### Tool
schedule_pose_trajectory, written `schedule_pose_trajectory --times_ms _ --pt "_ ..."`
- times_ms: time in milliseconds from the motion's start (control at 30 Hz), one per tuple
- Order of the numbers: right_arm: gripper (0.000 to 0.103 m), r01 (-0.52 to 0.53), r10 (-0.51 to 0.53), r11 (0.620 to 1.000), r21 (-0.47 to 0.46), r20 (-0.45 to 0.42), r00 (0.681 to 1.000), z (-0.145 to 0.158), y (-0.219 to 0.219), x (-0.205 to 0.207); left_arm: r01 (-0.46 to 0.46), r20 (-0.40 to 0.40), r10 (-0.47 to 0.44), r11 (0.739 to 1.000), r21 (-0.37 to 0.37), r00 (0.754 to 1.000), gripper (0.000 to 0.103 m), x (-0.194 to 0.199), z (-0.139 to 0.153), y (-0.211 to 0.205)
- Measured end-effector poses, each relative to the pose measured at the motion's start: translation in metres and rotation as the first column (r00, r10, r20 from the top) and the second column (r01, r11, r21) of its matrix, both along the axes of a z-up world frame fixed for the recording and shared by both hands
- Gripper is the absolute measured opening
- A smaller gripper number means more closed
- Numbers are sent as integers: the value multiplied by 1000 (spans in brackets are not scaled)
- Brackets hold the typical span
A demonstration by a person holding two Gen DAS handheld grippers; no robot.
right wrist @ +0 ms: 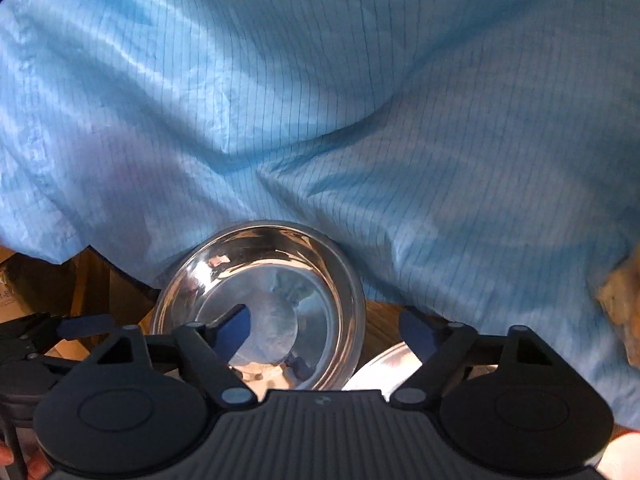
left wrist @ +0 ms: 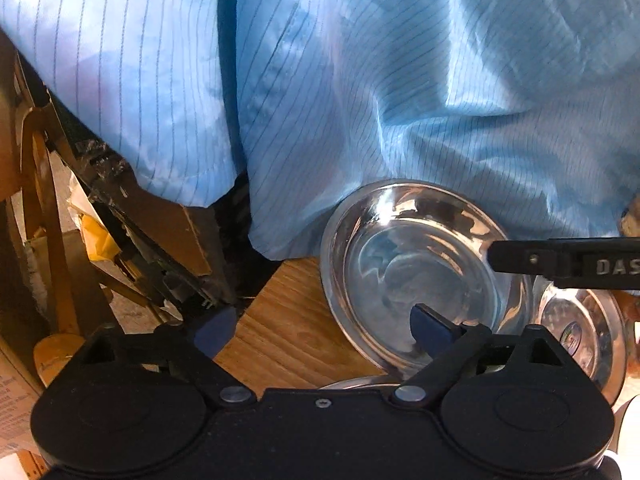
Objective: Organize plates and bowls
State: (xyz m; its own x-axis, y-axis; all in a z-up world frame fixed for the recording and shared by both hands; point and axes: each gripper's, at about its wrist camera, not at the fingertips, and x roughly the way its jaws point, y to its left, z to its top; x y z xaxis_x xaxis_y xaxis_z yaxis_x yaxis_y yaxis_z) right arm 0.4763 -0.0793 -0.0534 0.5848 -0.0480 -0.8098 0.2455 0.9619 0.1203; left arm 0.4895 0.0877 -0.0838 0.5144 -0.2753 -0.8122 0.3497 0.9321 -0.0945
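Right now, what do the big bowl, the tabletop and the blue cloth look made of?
Big bowl: polished metal, probably stainless steel; mirror reflections. Tabletop: wood or wood-look laminate; visible grain, matte. Blue cloth: thin woven synthetic, slight sheen, fine dark stripes, soft folds.

Both grippers are black plastic with round housings, silver pivot screws and dark blue fingers [left wrist: 430, 326]. The person wears a shiny light-blue smock [right wrist: 320, 100] with thin dark pinstripes.
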Motion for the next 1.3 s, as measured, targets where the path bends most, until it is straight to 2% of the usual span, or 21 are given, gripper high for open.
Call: schedule_pose_trajectory --times_ms 100,167,333,500,667,733,833,933,1133,1300 --pt "74 -4 3 1000 -9 -19 1000 -5 0 7 -4 -33 3 1000 -25 999 70 5 -1 1" --pt "69 -12 12 1000 5 -27 1000 -7 0 10 -19 -48 17 999 -39 999 64 6 -3 3" --pt "52 -8 6 1000 -27 -62 998 -16 1 19 -33 -62 30 998 -49 998 46 10 -6 6" --pt "43 -4 1 999 -32 -113 994 -32 1 29 -49 -93 44 997 -57 995 38 13 -10 9" --pt "38 -7 3 999 -32 -109 994 -33 2 35 -40 -97 36 999 -36 995 36 15 -10 4" --pt "35 -9 6 1000 -27 -103 995 -31 3 30 -20 -93 17 999 -37 996 22 15 -9 -2" --pt "26 7 -8 1000 -15 -80 997 -20 1 22 -25 -74 25 1000 -6 997 22 13 -5 -7" --pt "20 23 -23 1000 5 -44 999 -9 -7 10 -34 -67 32 999 -17 997 18 11 1 -5" --pt "20 9 -9 1000 -23 4 1000 18 -3 -9 -23 -14 22 999 -37 1000 18 -2 21 -4" --pt "20 -10 11 1000 -22 63 998 36 12 -30 -41 -7 41 997 -60 999 18 -13 31 6"
